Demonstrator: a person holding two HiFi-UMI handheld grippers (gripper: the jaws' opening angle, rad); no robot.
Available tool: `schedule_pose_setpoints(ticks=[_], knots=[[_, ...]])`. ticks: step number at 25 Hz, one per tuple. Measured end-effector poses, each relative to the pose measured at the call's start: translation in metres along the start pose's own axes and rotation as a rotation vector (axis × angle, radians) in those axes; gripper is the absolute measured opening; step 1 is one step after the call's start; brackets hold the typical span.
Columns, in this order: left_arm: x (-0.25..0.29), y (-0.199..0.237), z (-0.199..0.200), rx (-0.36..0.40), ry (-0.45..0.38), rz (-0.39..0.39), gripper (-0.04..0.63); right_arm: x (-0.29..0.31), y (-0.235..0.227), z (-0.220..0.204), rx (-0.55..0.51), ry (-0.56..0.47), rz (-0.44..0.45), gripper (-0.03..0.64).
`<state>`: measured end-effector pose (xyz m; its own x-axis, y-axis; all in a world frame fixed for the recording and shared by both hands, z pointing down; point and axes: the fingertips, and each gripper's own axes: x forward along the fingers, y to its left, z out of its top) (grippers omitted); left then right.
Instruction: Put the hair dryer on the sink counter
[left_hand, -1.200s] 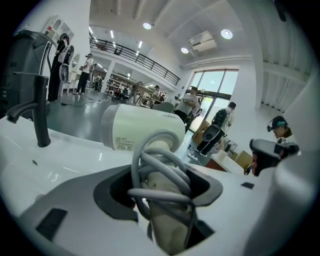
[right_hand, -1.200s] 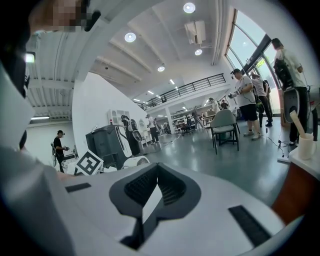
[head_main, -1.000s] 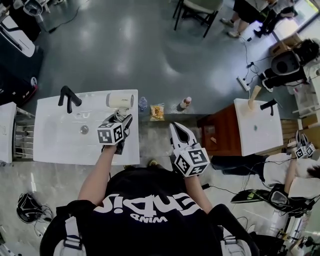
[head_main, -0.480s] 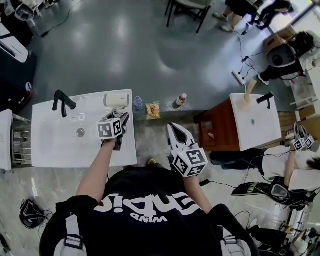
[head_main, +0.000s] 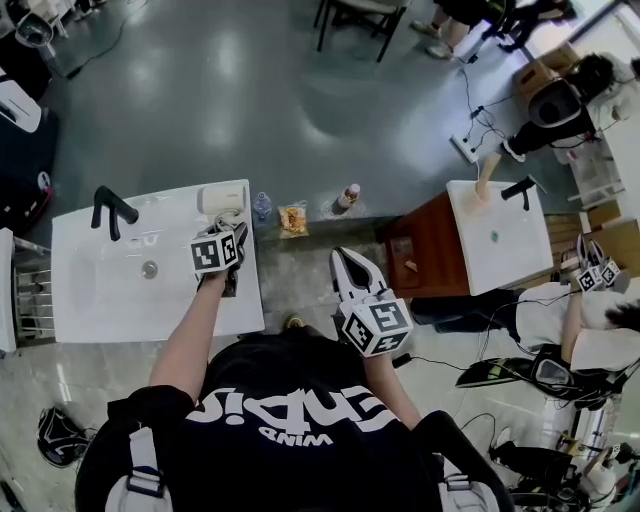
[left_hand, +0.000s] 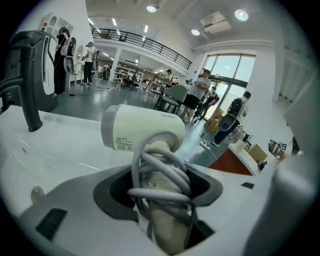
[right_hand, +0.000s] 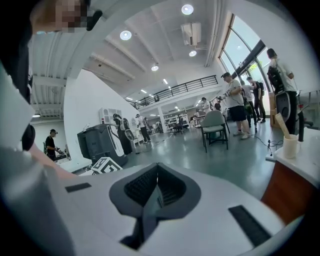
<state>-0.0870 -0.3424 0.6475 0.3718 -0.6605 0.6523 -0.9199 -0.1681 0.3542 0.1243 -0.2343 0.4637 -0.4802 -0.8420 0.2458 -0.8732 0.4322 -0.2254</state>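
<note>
A cream hair dryer (head_main: 220, 200) is over the back right corner of the white sink counter (head_main: 100, 300). My left gripper (head_main: 233, 233) is shut on its handle. In the left gripper view the handle (left_hand: 167, 220), with the grey cord wound round it, fills the gap between the jaws of the left gripper (left_hand: 160, 187). The barrel (left_hand: 142, 131) lies crosswise just over the counter top (left_hand: 65, 155); whether it touches I cannot tell. My right gripper (head_main: 346, 260) hangs to the right of the counter, over the floor. It is shut and holds nothing (right_hand: 156, 192).
A black faucet (head_main: 110, 208) and a drain (head_main: 149, 269) sit left of the dryer. On the floor behind the counter are a water bottle (head_main: 262, 207), a snack bag (head_main: 292, 220) and a drink bottle (head_main: 345, 198). A second sink (head_main: 495, 235) stands at right.
My left gripper has sunk a little toward the counter's back right corner with the dryer in it. The right gripper has kept its place. The head view has shifted slightly.
</note>
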Motion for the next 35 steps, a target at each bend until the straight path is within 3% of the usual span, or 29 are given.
schedule_pose_setpoints(ticks=[19, 35], knots=[[0.014, 0.009, -0.005, -0.084, 0.022, 0.051, 0.276, 0.003, 0.004, -0.004, -0.014, 0.026, 0.018, 0.018], [0.018, 0.007, -0.008, -0.053, 0.058, 0.076, 0.276, 0.005, 0.008, -0.006, -0.016, 0.028, 0.024, 0.018]])
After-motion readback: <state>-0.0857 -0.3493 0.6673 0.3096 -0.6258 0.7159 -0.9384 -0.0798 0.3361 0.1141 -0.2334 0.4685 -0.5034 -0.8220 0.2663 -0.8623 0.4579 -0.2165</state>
